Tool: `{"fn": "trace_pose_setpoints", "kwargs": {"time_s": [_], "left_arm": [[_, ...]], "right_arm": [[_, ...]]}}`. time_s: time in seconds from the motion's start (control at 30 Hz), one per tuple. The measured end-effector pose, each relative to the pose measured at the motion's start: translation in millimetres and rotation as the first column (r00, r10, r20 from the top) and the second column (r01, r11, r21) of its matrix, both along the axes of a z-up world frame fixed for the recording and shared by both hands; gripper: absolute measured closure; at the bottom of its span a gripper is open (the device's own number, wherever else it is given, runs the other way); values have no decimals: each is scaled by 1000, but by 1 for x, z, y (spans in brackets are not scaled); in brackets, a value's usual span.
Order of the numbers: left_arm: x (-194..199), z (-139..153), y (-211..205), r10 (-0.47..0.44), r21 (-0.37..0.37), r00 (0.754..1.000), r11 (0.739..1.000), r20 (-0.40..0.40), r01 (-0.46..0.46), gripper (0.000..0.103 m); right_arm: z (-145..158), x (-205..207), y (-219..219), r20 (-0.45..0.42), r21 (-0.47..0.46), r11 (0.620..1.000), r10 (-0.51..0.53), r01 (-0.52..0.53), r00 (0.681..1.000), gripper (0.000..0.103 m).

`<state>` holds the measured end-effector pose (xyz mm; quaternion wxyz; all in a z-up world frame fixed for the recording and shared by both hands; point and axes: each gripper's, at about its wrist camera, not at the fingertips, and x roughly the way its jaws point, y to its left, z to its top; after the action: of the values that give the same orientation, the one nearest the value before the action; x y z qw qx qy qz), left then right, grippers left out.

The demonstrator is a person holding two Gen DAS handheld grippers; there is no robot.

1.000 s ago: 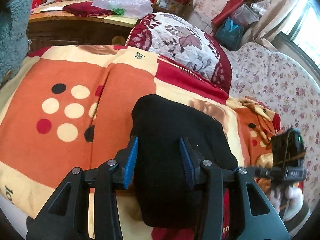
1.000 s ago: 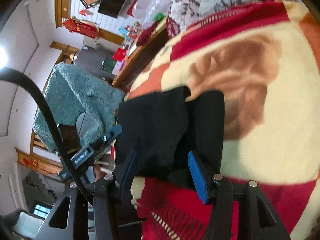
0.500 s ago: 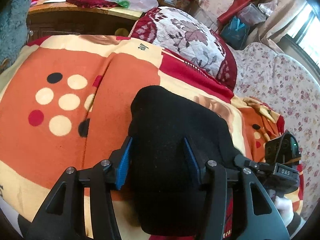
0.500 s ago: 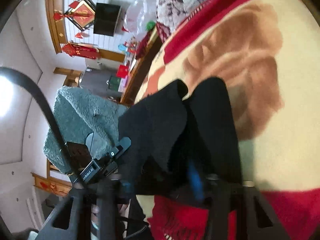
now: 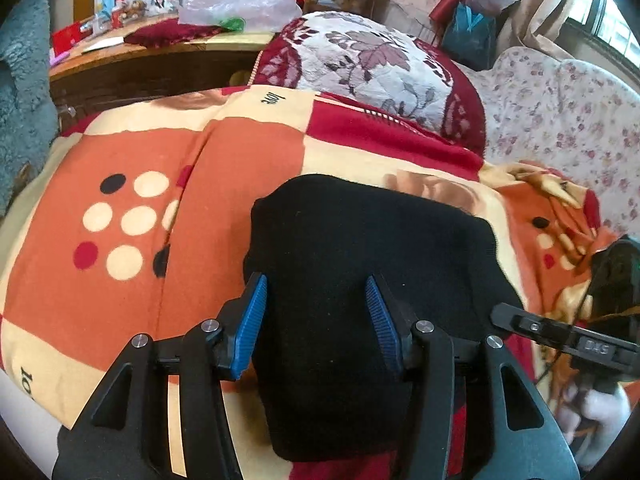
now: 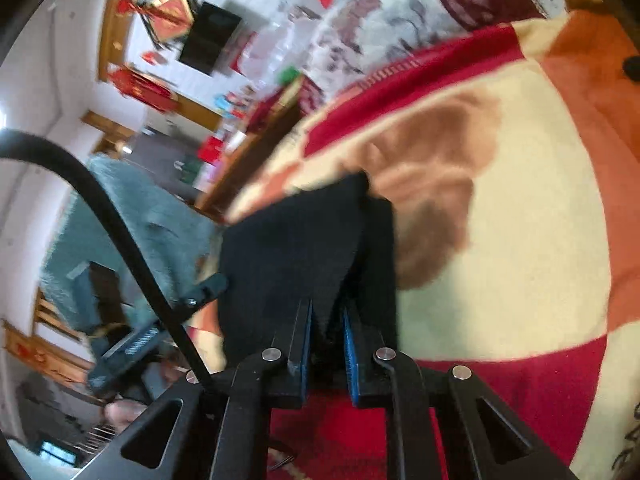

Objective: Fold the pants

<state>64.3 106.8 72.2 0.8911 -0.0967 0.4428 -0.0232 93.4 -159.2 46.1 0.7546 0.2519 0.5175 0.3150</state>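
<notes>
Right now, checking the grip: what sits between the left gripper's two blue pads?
In the left wrist view, the folded black pants fill the gap inside the left gripper.

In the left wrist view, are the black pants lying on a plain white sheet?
No: the black pants lie on an orange, cream and red patterned blanket.

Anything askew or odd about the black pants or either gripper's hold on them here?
Nothing is damaged. The black pants lie folded on the patterned blanket. The right gripper is closing on a bunched fold, so one layer peaks unevenly. The left gripper straddles the fabric, not visibly pinching it.
</notes>
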Motion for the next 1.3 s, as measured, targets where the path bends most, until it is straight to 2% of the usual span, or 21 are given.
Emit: {"fn": "trace_pose_setpoints", "kwargs": {"time_s": [0.07,0.13,0.17,0.27,0.37,0.6,0.7,0.73,0.9,1.0,1.1,1.2,1.3], "left_arm": [[-1,1,-1,-6,8,1000,1000,3,6,53],[-1,3,0,-5,6,1000,1000,-2,5,53],[-2,4,0,-4,6,1000,1000,-1,4,53],[-8,10,-1,6,22,1000,1000,6,-6,53],[-13,16,-3,12,27,1000,1000,7,-12,53],[-23,36,-10,8,59,999,998,49,-11,53],[-26,40,-10,16,53,998,998,56,-18,53],[-28,41,-9,20,50,998,998,55,-22,53],[-29,39,-5,33,38,998,999,47,-35,53],[-28,36,3,40,1,999,999,36,-40,53],[-25,27,17,41,-76,999,996,6,-41,53],[-23,16,32,60,-161,998,985,-32,-64,53],[-22,15,39,71,-196,997,978,-32,-76,53]], "right_arm": [[3,-1,-1,-12,-12,1000,-4,4,1000,90],[11,-2,-5,-7,-76,997,4,-4,1000,87],[17,-3,-5,10,-116,993,7,-6,1000,84],[39,-10,-7,86,-185,983,21,-5,996,83],[55,-15,-5,136,-200,980,36,-8,990,83],[71,-15,31,186,-232,971,111,-66,976,81],[74,-17,46,199,-274,959,136,-79,970,71],[75,-17,50,209,-288,954,144,-80,967,62],[76,-17,56,215,-284,955,151,-86,965,61],[72,-13,50,202,-283,957,128,-68,971,60],[62,-4,36,174,-273,962,81,-31,981,51],[48,6,22,119,-250,968,39,-8,992,51],[38,11,14,88,-258,966,16,7,996,51]]}}
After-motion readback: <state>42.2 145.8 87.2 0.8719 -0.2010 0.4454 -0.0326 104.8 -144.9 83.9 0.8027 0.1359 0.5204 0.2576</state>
